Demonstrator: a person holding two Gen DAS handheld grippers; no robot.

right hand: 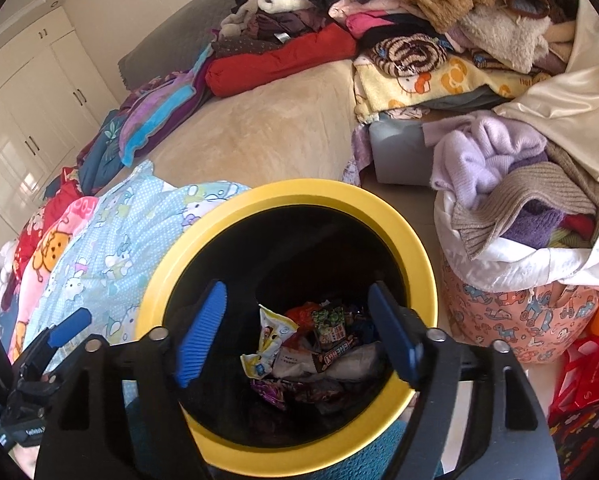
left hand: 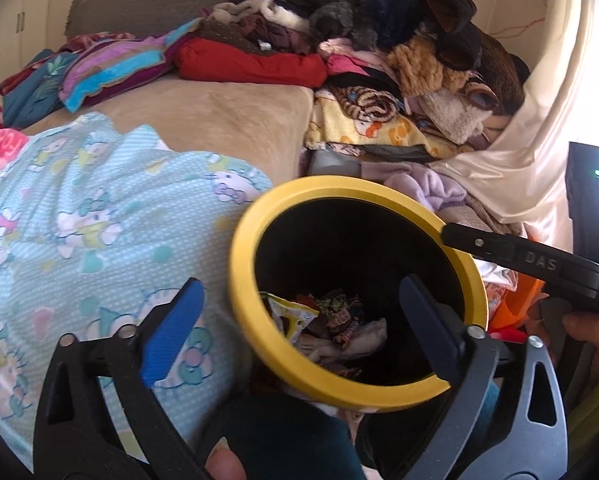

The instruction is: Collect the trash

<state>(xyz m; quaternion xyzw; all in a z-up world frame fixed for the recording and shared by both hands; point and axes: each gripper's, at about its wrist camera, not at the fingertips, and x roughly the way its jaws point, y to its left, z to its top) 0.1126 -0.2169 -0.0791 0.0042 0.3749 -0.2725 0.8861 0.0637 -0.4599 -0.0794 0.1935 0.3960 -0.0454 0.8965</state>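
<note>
A black trash bin with a yellow rim (left hand: 243, 240) (right hand: 423, 256) stands beside the bed. Several crumpled snack wrappers (left hand: 331, 328) (right hand: 315, 352) lie at its bottom. My left gripper (left hand: 299, 328) is open and empty, its left finger over the blue bedding and its right finger over the bin's mouth. My right gripper (right hand: 299, 332) is open and empty, held above the bin's mouth. The right gripper's finger (left hand: 499, 248) reaches over the rim in the left wrist view. The left gripper's fingertip (right hand: 69, 330) shows at the lower left of the right wrist view.
A blue Hello Kitty quilt (left hand: 99, 240) (right hand: 111, 240) lies left of the bin. Piled clothes (left hand: 359, 40) (right hand: 419, 20) cover the bed's far side. A pink printed bag stuffed with knitwear (right hand: 519, 312) stands right of the bin. Cupboards (right hand: 27, 120) line the left wall.
</note>
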